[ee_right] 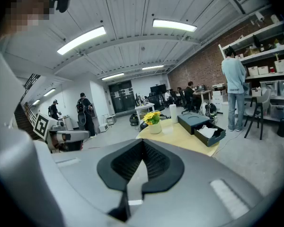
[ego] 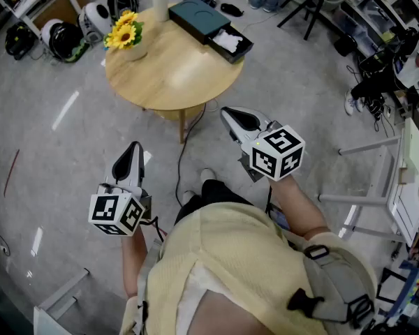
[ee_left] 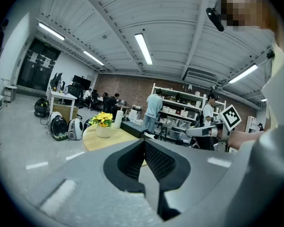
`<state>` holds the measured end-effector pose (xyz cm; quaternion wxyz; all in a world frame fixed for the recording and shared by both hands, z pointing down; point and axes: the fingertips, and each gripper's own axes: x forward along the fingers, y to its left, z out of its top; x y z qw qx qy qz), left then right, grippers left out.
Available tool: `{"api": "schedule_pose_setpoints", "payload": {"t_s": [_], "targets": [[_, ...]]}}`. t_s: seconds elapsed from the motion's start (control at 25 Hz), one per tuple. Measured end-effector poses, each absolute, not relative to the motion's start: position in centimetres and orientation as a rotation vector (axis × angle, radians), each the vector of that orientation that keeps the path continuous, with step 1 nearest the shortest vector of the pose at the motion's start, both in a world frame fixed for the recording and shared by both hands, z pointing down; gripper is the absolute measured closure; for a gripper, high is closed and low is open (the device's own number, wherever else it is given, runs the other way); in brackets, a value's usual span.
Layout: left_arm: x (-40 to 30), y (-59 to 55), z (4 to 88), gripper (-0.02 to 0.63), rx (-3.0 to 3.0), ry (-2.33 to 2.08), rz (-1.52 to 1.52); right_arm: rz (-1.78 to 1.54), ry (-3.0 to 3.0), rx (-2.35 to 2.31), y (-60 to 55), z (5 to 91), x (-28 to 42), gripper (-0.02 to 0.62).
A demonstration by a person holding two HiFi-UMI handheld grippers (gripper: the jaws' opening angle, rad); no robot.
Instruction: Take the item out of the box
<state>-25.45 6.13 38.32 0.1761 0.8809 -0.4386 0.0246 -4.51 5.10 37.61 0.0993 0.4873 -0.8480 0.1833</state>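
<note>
I hold both claws in the air over the grey floor (ego: 63, 159), in the lower half of the head view and well apart from the table (ego: 174, 75). My left claw (ego: 133, 153) sits lower left and my right claw (ego: 235, 119) just right of centre. Both point toward the top of the frame. In its own view, the left claw's two dark pads seem pressed together at the tips, with nothing between them. The right claw's pads are likewise closed on each other and empty.

The round wooden table stands in the upper middle of the head view. The dark box (ego: 195, 14) lies on its far right part, reaching the table's edge. Its drawer (ego: 241, 49) is pulled out toward the right. Inside the drawer lies the white item (ego: 228, 40), perhaps cloth or paper, though it is too small to tell. Neither claw touches the box.

A pot of sunflowers (ego: 124, 33) stands at the table's left edge, and a white roll (ego: 159, 2) stands upright beside the box.
</note>
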Motion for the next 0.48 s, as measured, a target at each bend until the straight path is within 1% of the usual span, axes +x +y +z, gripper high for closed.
{"api": "schedule_pose_setpoints", "payload": {"t_s": [0.2,0.48], "targets": [[-26.1,7.0,38.9,0.609,2.514,-1.224,0.107,0.525,-2.502,1.444,6.6,37.4,-5.6,0.592],[-25.2,7.6,40.4,0.609,2.534,-1.186,0.182,0.572,-2.548,1.408,7.5,37.6,-6.4,0.592]]}}
